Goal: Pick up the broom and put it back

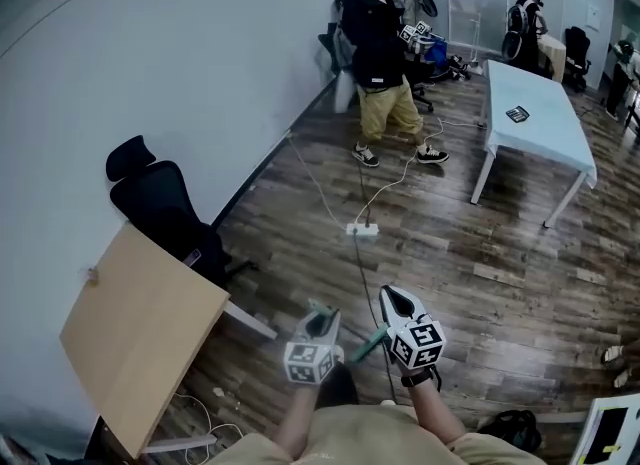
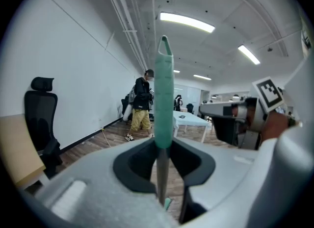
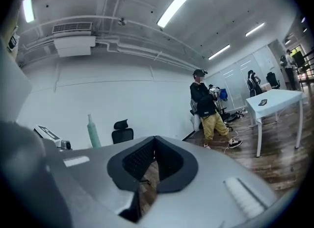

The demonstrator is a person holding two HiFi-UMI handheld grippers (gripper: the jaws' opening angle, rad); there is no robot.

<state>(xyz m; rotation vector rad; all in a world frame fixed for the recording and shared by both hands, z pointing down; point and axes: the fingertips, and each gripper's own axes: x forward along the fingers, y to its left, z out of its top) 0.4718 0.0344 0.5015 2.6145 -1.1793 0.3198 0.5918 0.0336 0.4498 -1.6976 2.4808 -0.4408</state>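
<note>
Right now I am clenching my left tongs point(image 2: 163, 142) on the broom point(image 2: 165, 89), gripping its grey shaft just under the green sleeve, so the handle is standing upright between them above the wooden floor point(image 1: 480, 273). My right tongs point(image 3: 154, 142) are hovering just beside, pressed together and holding nothing. A person point(image 1: 383, 53) is standing by the white wall ahead.

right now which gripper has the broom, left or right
The left gripper: its jaws are closed on the green broom handle, which stands up between them. The right gripper has its jaws together with nothing between them.
</note>
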